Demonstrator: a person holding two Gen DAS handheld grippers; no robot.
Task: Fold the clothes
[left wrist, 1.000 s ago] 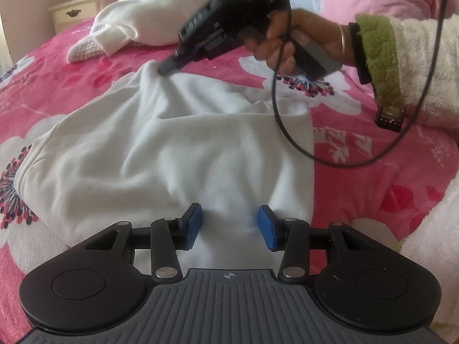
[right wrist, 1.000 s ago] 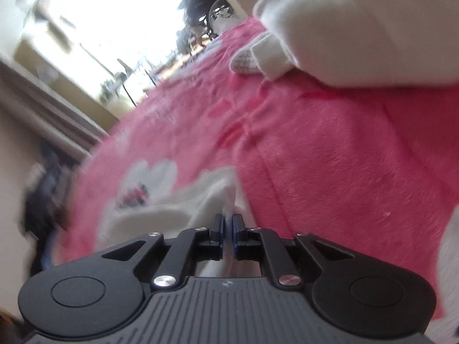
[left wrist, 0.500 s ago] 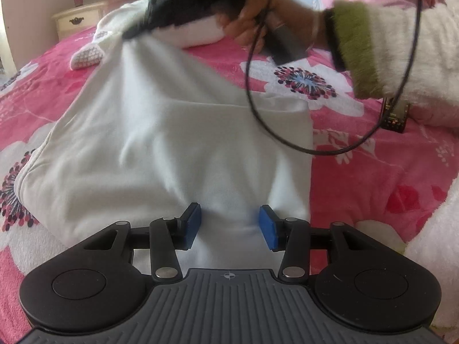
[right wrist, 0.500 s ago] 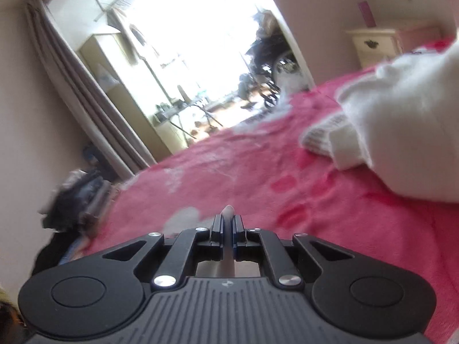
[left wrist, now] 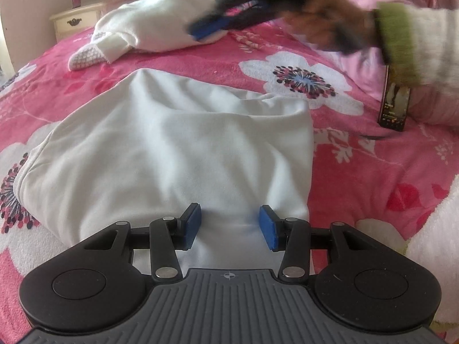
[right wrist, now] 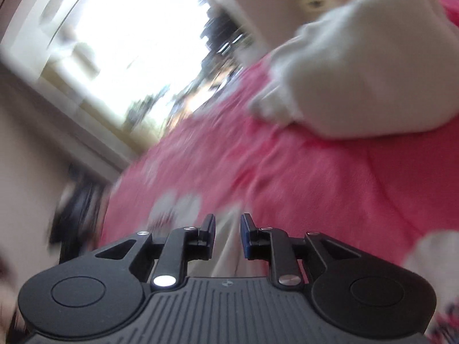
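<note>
On the pink floral bed (left wrist: 358, 172) lies the white garment (left wrist: 178, 154), one fold laid. Left tool (left wrist: 229, 226) hovers spread over its near edge; right tool (right wrist: 227, 235), jaws just parted and empty, needs its next corner.

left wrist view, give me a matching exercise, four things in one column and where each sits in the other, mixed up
Things:
1. white garment
2. white bundle
3. nightstand
4. left gripper

Places:
A. far left, beyond the bed edge
B. bottom centre, pads apart over white cloth
C. spread across the middle of the pink floral bedspread
D. far side of the bed, top centre

Pairs: 1-C, 2-D, 3-A, 4-B
</note>
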